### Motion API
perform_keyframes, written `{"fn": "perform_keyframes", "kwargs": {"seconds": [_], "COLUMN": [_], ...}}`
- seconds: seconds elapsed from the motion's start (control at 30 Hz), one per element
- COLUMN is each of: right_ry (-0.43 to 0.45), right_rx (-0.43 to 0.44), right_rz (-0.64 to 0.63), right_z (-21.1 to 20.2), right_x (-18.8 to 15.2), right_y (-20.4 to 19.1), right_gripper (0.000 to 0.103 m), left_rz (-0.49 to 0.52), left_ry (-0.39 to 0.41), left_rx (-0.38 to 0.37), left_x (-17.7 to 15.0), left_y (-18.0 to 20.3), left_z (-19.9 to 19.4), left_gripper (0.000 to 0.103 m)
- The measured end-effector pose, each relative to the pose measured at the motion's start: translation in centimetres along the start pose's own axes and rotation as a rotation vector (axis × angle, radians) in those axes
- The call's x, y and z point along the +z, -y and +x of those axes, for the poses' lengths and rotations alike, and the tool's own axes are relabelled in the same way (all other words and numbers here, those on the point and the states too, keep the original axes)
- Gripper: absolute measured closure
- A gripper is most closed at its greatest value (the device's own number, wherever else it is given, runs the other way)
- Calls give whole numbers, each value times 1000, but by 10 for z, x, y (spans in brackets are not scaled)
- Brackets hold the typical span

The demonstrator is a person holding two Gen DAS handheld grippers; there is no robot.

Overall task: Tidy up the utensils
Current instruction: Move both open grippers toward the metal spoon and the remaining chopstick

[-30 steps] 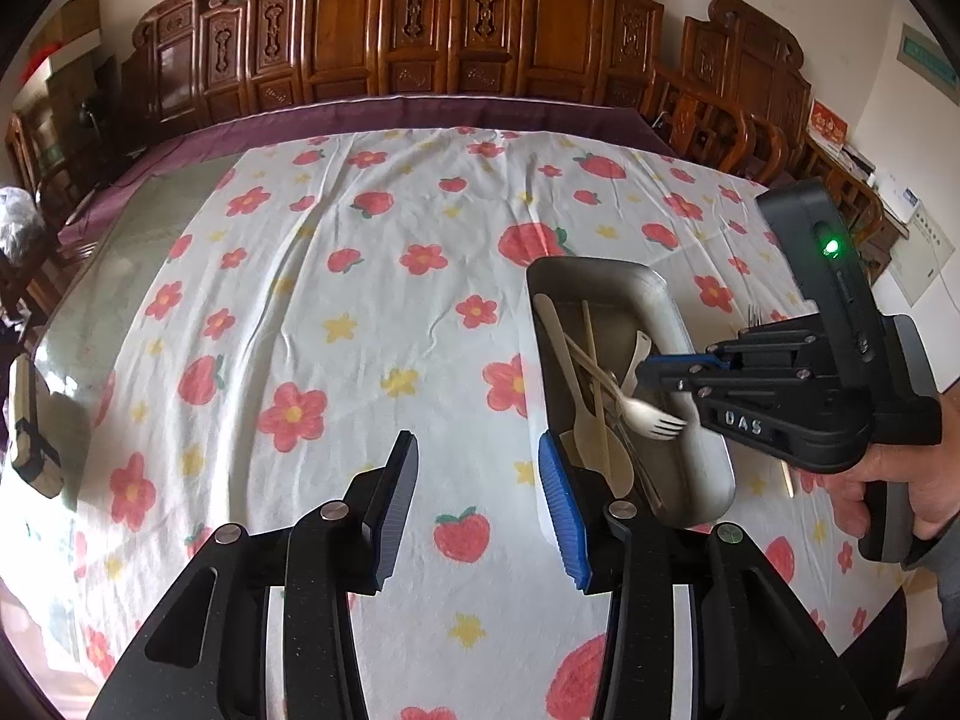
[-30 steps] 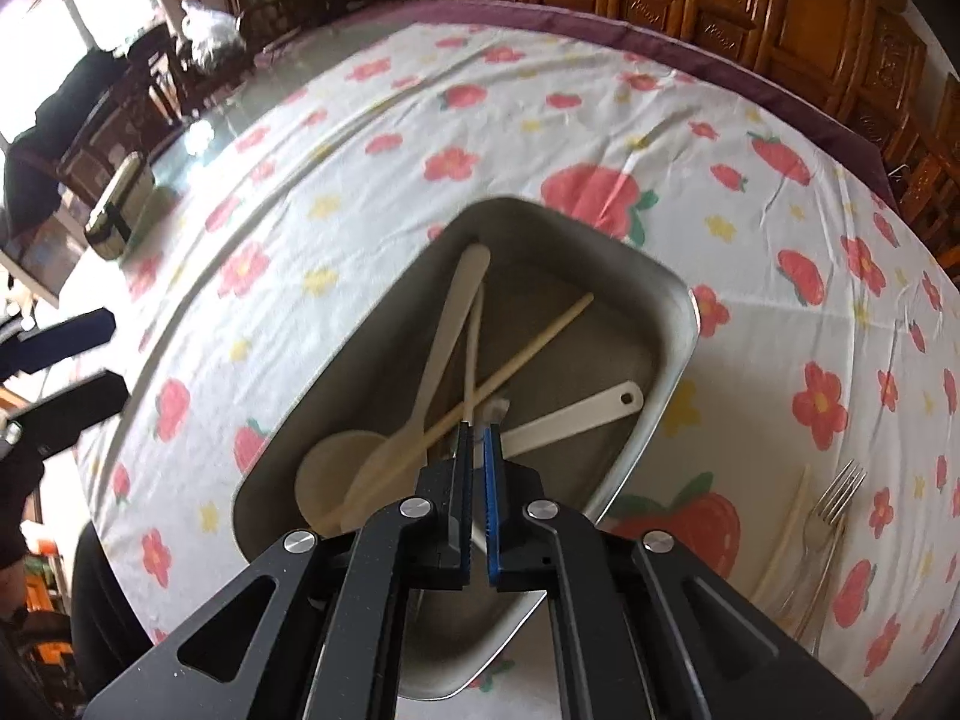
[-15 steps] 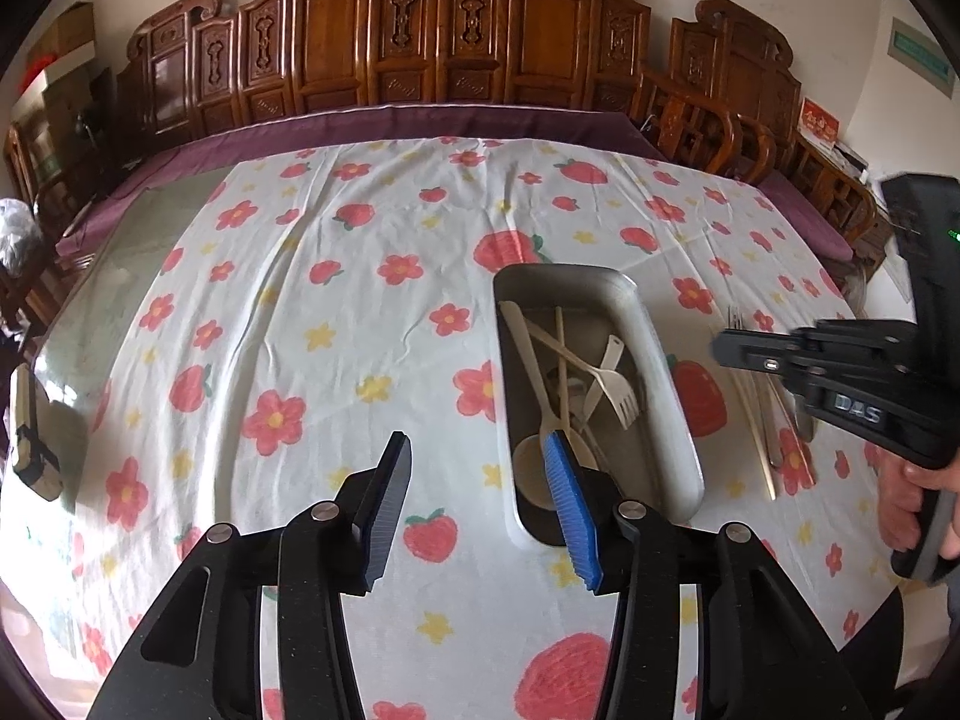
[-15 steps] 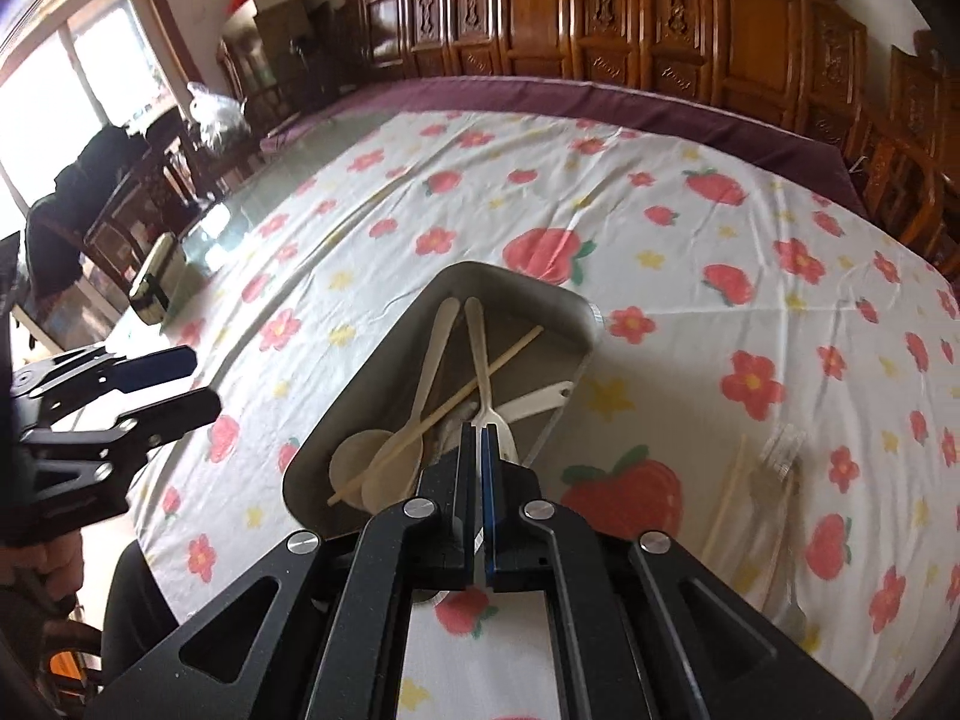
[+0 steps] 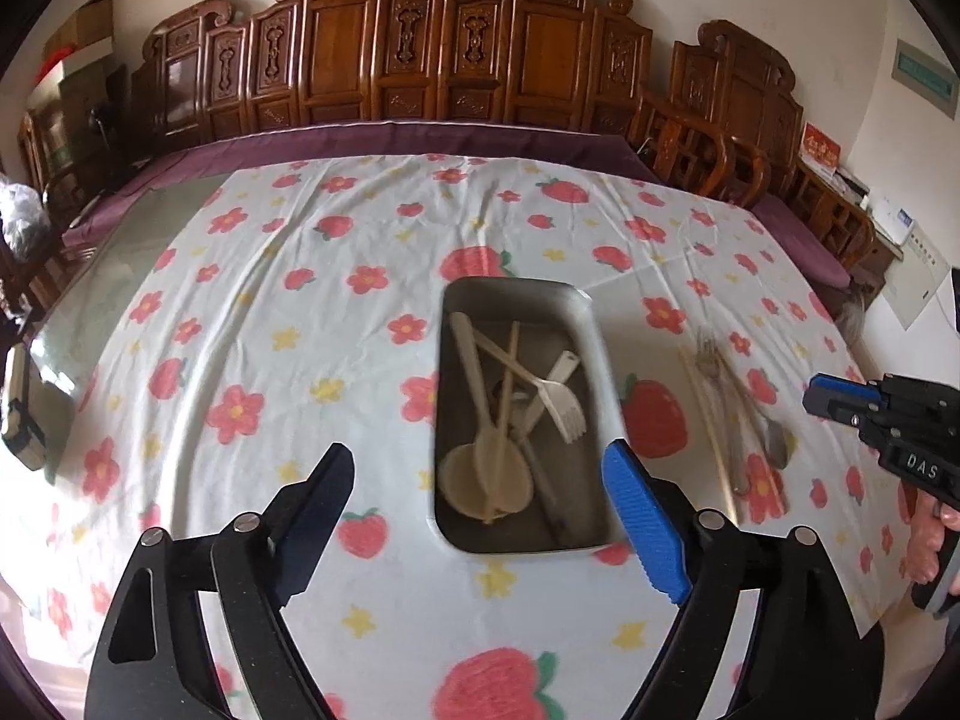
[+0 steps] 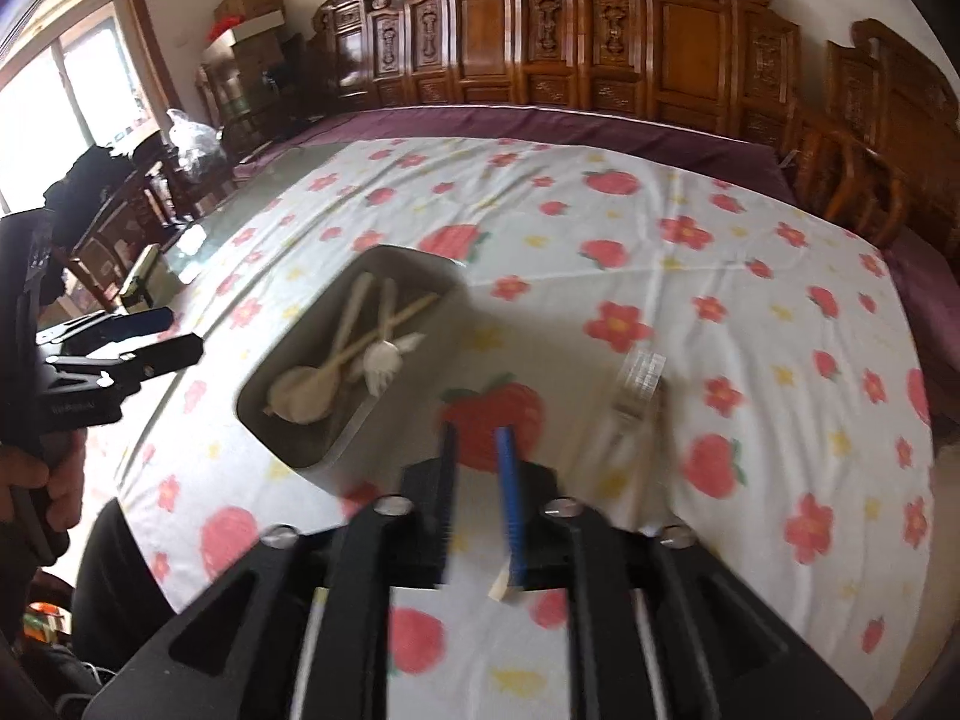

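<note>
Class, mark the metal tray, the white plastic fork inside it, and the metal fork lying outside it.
metal tray (image 5: 602,360): left wrist view, right rim.
white plastic fork (image 5: 567,411): left wrist view, head above the tines.
metal fork (image 5: 708,360): left wrist view, tines end.

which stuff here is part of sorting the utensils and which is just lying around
Job: tray; white fork and wooden spoon in it; metal fork and chopstick on the cloth.
Lying about: dark case at the table edge; carved chairs.

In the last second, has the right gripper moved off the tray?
Yes. The right gripper has pulled rightward off the metal tray, now hovering beyond the loose utensils, empty, jaws slightly apart.
</note>
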State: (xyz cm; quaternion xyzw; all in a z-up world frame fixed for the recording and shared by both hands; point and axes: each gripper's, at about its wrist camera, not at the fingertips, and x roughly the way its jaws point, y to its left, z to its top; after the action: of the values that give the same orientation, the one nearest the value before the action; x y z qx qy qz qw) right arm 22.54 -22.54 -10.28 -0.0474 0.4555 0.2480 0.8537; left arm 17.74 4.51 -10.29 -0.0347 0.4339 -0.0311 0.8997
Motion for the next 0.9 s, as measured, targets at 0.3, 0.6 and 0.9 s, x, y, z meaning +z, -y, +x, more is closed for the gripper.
{"fn": "perform_keyframes", "kwargs": {"seconds": [0.3,0.6,0.9], "right_ry": [-31,-87,-110], "right_rx": [-50,-72,-102], "right_rz": [77,121,128], "right_z": [0,30,58], "right_x": [-41,-63,-49], "right_y": [50,78,92], "right_gripper": [81,81,62], "left_rz": [18,83,125], "left_ry": [26,-12,-67], "left_rx": [-56,-70,-88], "left_x": [-5,-14,-27], "left_y": [47,91,114], "left_z": [4,20,38], "left_gripper": [20,20,20]}}
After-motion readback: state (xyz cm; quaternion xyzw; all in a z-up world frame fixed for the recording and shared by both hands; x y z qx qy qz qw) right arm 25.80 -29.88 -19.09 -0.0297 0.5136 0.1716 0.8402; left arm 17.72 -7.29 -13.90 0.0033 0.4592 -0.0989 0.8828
